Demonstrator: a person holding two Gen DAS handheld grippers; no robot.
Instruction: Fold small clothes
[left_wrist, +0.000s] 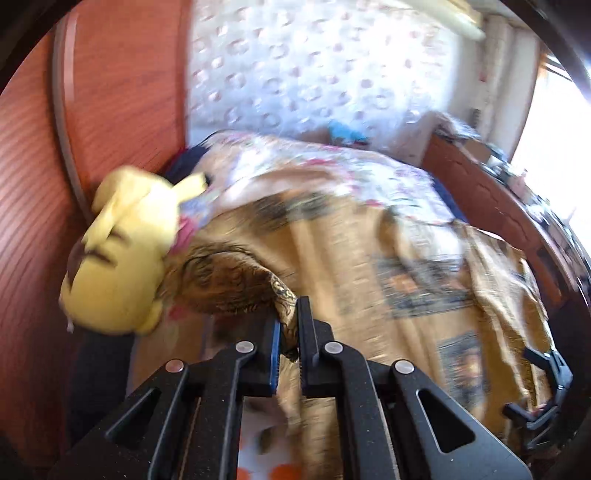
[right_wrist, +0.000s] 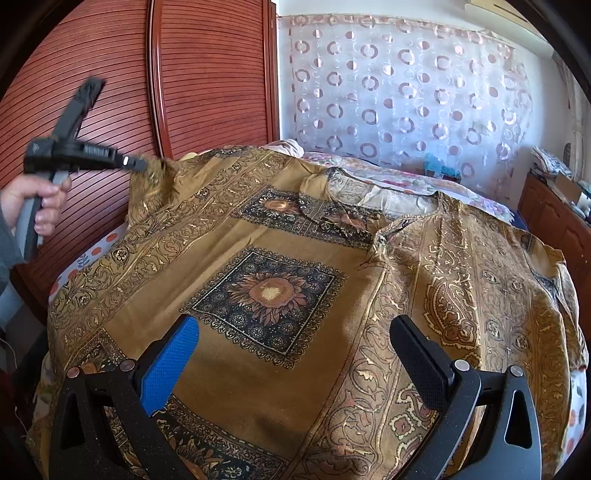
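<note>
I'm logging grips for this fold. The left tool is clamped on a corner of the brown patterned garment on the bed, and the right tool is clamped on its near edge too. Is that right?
Not quite. The left tool is indeed clamped on a corner of the brown patterned garment, but the right tool is open. In the right wrist view its fingers stand wide apart above the cloth, gripping nothing.

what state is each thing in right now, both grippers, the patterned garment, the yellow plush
left gripper: shut on a pinched fold of the garment
right gripper: open, holding nothing, above the garment
brown patterned garment: spread over the bed, one edge lifted
yellow plush toy: lying at the bed's edge by the wooden doors
</note>
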